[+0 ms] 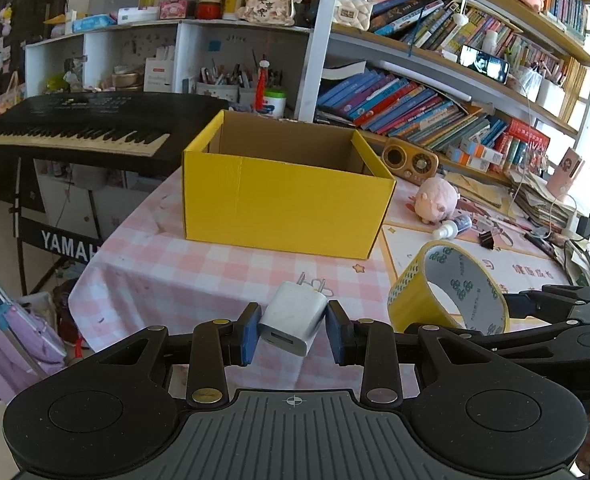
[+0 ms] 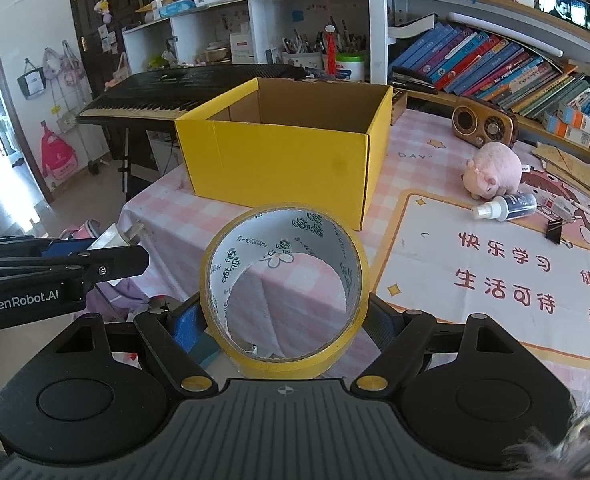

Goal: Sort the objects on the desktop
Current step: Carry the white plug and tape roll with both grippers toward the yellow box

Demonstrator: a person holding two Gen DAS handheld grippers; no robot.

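My left gripper [image 1: 293,330] is shut on a white USB charger plug [image 1: 293,318], held above the pink checked tablecloth [image 1: 167,272] with its prongs pointing ahead. My right gripper [image 2: 285,320] is shut on a yellow tape roll [image 2: 285,284], held upright; the roll also shows in the left wrist view [image 1: 447,292]. An open yellow cardboard box [image 1: 287,196] stands ahead of both grippers and also shows in the right wrist view [image 2: 287,152]. The two grippers are side by side, the left one [image 2: 107,246] to the left of the roll.
A pink plush pig [image 2: 493,174], a small spray bottle [image 2: 505,207], a black binder clip [image 2: 555,230] and a wooden radio [image 2: 483,122] lie right of the box. A printed mat [image 2: 495,280] covers the right table. A keyboard [image 1: 75,128] stands off the left edge; bookshelves [image 1: 435,96] stand behind.
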